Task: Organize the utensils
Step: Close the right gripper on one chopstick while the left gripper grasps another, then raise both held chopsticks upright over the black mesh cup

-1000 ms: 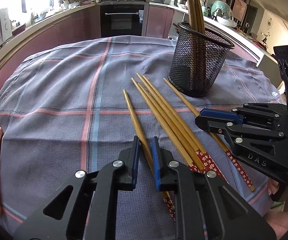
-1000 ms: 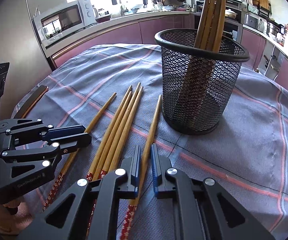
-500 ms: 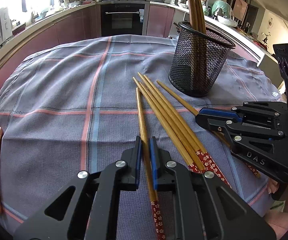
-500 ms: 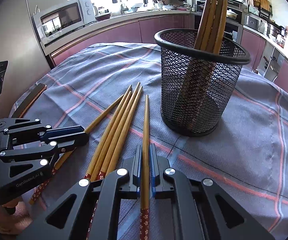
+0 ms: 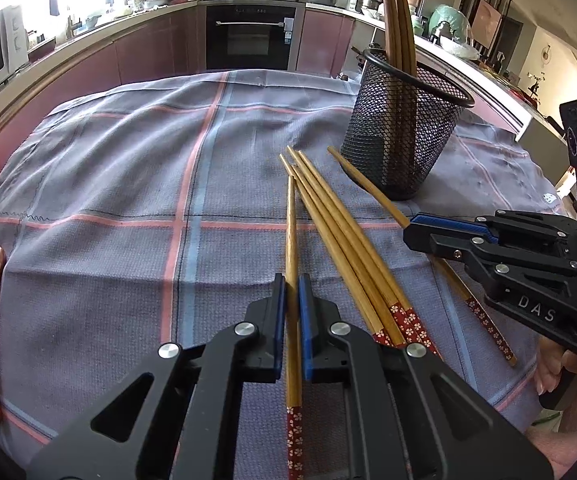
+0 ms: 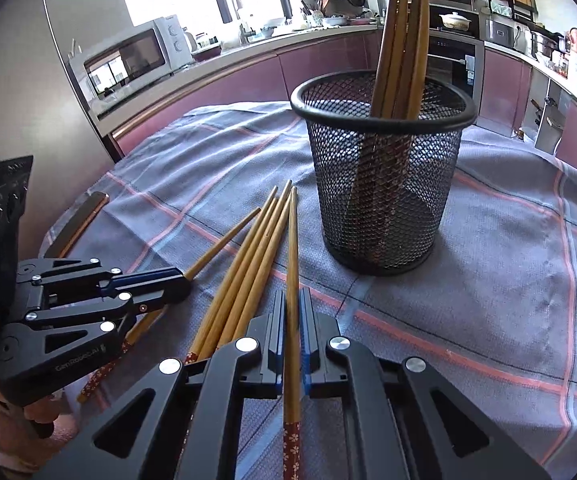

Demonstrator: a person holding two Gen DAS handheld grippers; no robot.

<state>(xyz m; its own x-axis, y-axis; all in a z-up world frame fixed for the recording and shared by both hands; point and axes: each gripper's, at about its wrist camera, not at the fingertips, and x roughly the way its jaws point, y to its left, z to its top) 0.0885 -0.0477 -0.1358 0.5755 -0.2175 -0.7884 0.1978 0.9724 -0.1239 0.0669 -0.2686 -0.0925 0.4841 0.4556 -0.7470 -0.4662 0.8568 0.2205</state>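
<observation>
Wooden chopstick (image 5: 291, 240) clamped in my left gripper (image 5: 291, 320), another chopstick (image 6: 291, 248) in right gripper (image 6: 291, 332); mesh cup (image 6: 384, 184) upper right.

Left gripper (image 5: 291, 300), black with blue pads, clamped on one wooden chopstick with red floral end (image 5: 291, 248). Three similar chopsticks (image 5: 340, 236) bundled just right on checked grey-blue cloth (image 5: 108, 184). Black mesh cup (image 5: 402, 136) beyond, holding upright chopsticks. Right gripper (image 5: 412, 232) closed on another chopstick (image 5: 368, 188).
</observation>
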